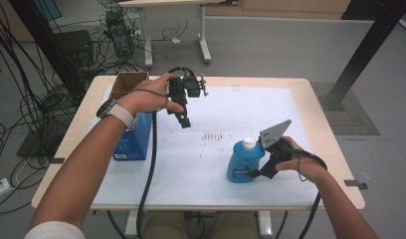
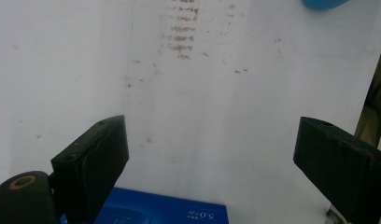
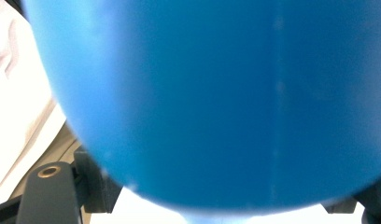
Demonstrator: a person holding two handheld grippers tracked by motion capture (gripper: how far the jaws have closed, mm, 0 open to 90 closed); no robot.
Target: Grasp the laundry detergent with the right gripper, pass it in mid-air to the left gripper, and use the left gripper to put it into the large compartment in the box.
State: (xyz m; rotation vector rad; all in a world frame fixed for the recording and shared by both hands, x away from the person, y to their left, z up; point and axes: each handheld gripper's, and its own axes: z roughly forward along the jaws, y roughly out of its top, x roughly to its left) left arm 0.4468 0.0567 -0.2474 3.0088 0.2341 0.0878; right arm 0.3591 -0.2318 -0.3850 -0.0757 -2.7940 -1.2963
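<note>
Blue plastic bottle with a white cap is what you are working on; it stands upright on the white sheet that covers the pale wooden counter, near the front edge and toward the right side. Going down in size from the counter and its sheet: an open cardboard box with blue sides sits near the back left corner, well apart from the bottle.

Your right gripper reaches in from the right and has its jaws around the lower body of the bottle. In the right gripper view the blue wall sits right up against the camera, too close and blurred to show the pads, so you cannot tell whether they press yet. Judge the grasp as under way, not proven; the bottle rests on the sheet.

Your left gripper hangs over the back left part of the sheet, beside the box, jaws wide apart and holding nothing.

Left to do, by my reading: secure the hold, lift, and carry the bottle, perhaps to the box.
</note>
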